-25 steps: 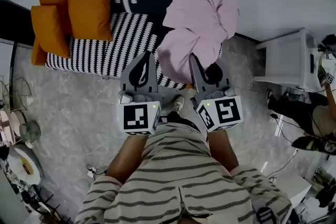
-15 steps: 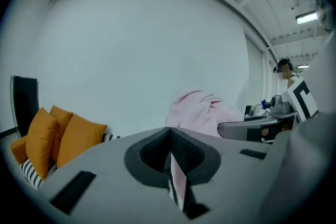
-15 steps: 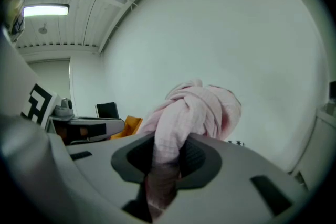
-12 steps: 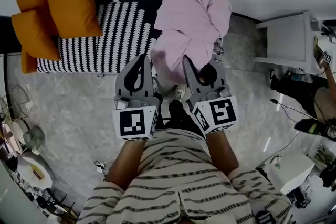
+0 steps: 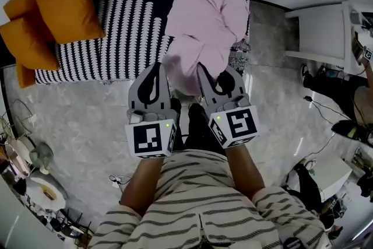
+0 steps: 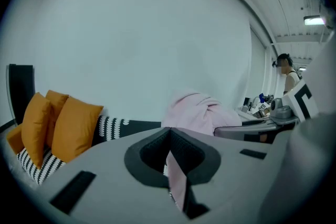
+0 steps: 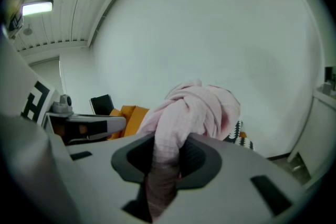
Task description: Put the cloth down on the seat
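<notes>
Pink cloth point(image 5: 205, 23) is held bunched over the striped seat point(image 5: 125, 38), at 12 o'clock from both tongs. Left gripper point(image 5: 157, 69) pinches a thin edge; right gripper point(image 5: 214, 73) clamps a thick fold. Judged: carry nearly done; lowering onto the seat and release remain.

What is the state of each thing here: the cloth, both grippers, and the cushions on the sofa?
Pink cloth: bunched, gripped at two places, over the right end of the sofa.
Left gripper: shut on the pink cloth.
Right gripper: shut on the pink cloth.
Orange cushions: propped at the sofa's left end, untouched.
</notes>
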`<state>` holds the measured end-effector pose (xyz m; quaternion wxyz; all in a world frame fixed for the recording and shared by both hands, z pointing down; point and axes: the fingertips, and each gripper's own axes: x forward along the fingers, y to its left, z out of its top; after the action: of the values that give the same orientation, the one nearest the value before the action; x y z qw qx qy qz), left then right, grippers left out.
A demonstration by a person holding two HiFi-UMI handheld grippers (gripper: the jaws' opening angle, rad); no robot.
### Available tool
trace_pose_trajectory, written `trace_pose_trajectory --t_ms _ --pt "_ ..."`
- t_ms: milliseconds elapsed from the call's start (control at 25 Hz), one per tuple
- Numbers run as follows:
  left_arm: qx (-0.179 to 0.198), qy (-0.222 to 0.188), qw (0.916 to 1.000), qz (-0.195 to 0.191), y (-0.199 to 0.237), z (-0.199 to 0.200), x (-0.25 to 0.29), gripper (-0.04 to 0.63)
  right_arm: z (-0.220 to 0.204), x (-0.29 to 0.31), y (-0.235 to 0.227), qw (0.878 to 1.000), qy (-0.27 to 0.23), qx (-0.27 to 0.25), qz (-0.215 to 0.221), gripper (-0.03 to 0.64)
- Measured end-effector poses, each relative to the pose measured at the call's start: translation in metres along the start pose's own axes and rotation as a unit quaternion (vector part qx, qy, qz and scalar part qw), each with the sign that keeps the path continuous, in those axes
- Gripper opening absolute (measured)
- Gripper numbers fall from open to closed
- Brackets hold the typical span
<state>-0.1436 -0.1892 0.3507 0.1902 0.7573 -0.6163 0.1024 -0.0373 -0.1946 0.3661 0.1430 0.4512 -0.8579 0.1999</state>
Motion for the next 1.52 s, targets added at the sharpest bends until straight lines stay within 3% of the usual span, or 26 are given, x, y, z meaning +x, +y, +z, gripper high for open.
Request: trace_pose_trajectory --t_ms 320,1240,1520 --pt "-0.005 0.019 0.9998 0.000 -0.009 -0.024 0.005 0.005 -0.021 0.004 -0.008 1.000 0.015 0.014 0.000 0.101" --pt "-0.043 0.078 0.9959 0.016 0.025 -0.125 0.030 0.005 -0.124 0.054 -0.014 0.996 0.086 0.017 0.006 0.101" --pt "-0.035 0.085 0.9956 0.015 0.033 -0.146 0.037 0.005 -0.148 0.068 -0.014 0.995 0.097 0.014 0.006 0.101"
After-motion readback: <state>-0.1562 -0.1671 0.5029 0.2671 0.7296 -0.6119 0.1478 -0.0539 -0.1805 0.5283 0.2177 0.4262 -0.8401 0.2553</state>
